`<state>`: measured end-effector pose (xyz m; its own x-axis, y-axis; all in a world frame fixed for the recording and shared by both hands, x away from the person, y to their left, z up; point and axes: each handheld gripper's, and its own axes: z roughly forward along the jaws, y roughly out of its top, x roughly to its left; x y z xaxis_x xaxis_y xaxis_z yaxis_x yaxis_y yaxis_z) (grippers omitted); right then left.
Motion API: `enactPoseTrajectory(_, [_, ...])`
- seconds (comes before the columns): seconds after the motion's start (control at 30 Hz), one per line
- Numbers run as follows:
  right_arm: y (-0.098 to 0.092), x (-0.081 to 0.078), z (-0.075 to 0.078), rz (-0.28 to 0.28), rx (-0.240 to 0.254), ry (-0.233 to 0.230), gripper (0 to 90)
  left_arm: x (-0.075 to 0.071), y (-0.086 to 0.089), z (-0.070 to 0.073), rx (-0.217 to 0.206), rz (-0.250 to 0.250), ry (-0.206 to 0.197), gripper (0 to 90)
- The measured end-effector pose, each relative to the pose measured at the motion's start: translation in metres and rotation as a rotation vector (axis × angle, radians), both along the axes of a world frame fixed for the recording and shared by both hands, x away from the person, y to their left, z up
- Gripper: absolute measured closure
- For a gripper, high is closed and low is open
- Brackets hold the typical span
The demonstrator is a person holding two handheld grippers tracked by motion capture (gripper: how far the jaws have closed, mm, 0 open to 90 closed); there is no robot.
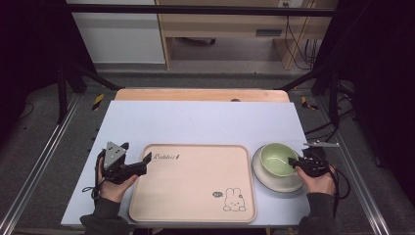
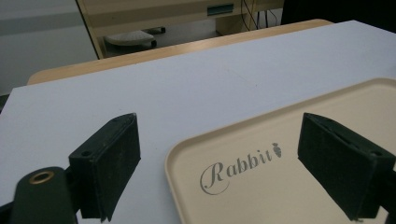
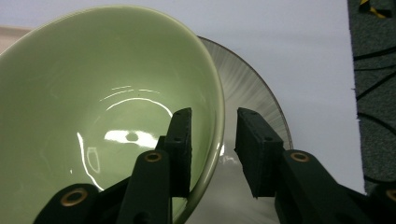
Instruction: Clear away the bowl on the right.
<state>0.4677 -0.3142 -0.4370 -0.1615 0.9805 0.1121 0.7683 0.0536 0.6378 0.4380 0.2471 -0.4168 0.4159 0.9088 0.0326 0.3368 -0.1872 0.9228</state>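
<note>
Two tools in play. My right tool (image 3: 214, 154) straddles the near rim of the green bowl (image 3: 93, 93): one jaw inside the bowl, one outside over the plate. The inner pad looks against the bowl wall, while a narrow gap shows between the rim and the outer pad, so the jaws are not yet pinching it. In the high view the right tool (image 1: 299, 163) sits at the bowl's (image 1: 276, 157) right edge, and the bowl rests on a pale striped plate (image 1: 266, 178) just right of the beige tray (image 1: 195, 196), on the light blue tabletop (image 1: 195, 122).

My left tool (image 2: 219, 168) is spread wide, nothing between its pads, hovering over the tray's (image 2: 289, 196) far left corner near the "Rabbit" lettering (image 2: 240, 165). From above, the left tool (image 1: 139, 164) points toward the tray's left edge, held in my left hand (image 1: 113, 188). Tray is bare apart from a printed rabbit (image 1: 234, 200) at its near right corner.
</note>
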Motion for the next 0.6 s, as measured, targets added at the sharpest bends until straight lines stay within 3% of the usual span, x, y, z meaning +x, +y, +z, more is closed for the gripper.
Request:
enactPoseTrajectory(0.33, [0.0024, 0.0062, -0.0028, -0.002, -0.011, 0.036, 72.0, 0.0015, -0.0006, -0.0023, 0.009, -0.006, 0.015, 12.6])
enactPoseTrajectory(0.6, [0.0024, 0.0077, -0.0029, -0.016, 0.025, 0.072, 75.5, 0.0018, -0.0018, -0.0029, 0.015, -0.011, 0.018, 12.5])
